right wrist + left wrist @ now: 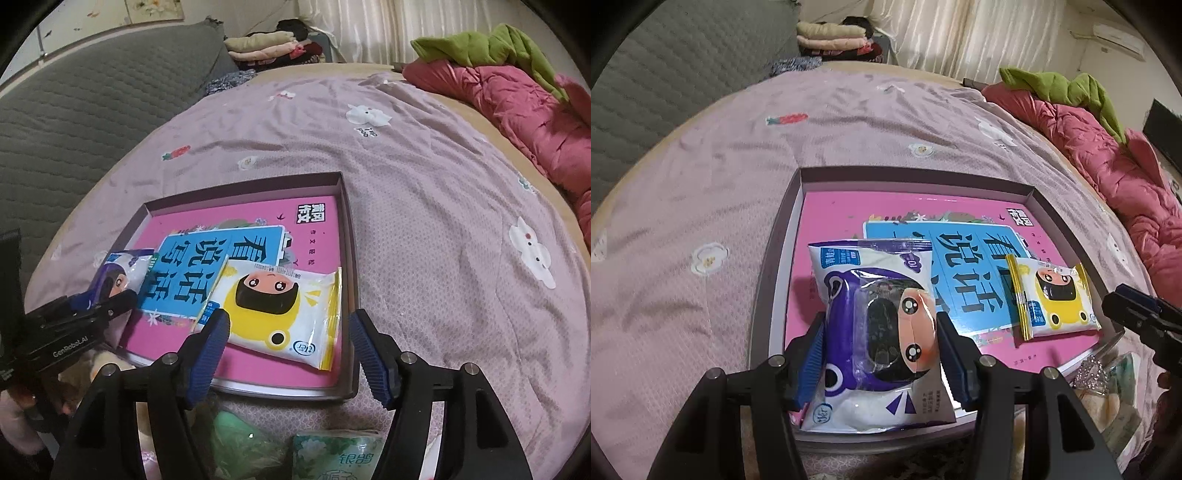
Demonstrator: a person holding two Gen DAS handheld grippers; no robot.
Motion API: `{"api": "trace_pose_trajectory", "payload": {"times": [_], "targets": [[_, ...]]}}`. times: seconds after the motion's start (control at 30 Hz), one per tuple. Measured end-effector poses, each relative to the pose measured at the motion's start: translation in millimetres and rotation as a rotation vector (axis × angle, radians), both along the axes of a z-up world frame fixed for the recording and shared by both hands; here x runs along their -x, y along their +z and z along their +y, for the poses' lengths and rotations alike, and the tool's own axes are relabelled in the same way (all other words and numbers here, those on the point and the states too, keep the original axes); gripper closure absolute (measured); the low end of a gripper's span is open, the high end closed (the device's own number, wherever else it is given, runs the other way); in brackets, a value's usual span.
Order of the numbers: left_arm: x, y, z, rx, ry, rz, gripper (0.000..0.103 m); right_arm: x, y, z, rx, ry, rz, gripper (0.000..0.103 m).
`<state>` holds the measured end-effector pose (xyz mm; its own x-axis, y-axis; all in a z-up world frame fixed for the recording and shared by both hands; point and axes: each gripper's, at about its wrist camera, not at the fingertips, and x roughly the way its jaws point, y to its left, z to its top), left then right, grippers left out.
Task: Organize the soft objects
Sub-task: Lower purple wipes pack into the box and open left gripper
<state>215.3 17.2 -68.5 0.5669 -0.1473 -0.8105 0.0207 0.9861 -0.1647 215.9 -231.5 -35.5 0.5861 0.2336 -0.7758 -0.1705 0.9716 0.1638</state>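
Note:
My left gripper [881, 354] is shut on a purple-and-white wipes packet [879, 332] and holds it over the near left part of a shallow box [905, 175] with a pink book [827, 214] lying in it. The same gripper [110, 301] and purple packet [122, 275] show at the left of the right wrist view. A yellow-and-white wipes packet [284, 314] lies in the box's near right part [1052, 299]. My right gripper [290, 354] is open and empty just above and in front of the yellow packet; it shows at the right edge of the left view [1126, 310].
The box [349, 240] sits on a lilac bedspread [424, 184]. A green tissue pack [336, 454] and a pale green bag [240, 443] lie near me in front of the box. A red quilt [517, 107] with a green cloth [480, 44] lies at the right. Folded clothes [266, 46] sit at the back.

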Motion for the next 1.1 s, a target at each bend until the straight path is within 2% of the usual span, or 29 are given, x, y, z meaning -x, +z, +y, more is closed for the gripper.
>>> {"api": "trace_pose_trajectory", "payload": {"times": [0.43, 0.53, 0.6, 0.87, 1.1], "targets": [[-4.0, 1.0, 10.1, 0.088, 0.009, 0.027, 0.046, 0.2, 3.3, -1.3, -0.017, -0.001, -0.024, 0.029], [-4.5, 1.8, 14.9, 0.182, 0.001, 0.033, 0.044, -0.1, 3.0, -1.3, -0.024, 0.0, -0.022, 0.029], [-4.4, 4.5, 16.2, 0.213, -0.002, 0.025, 0.043, 0.1, 3.7, -1.0, -0.025, 0.003, -0.024, 0.029], [-2.1, 14.7, 17.4, 0.147, 0.021, -0.011, 0.043, 1.1, 6.9, -0.2, -0.031, 0.001, -0.042, 0.029], [11.1, 50.5, 32.0, 0.15, 0.045, -0.108, 0.043, 7.7, 25.3, 0.6, -0.065, -0.003, -0.135, 0.028]]}}
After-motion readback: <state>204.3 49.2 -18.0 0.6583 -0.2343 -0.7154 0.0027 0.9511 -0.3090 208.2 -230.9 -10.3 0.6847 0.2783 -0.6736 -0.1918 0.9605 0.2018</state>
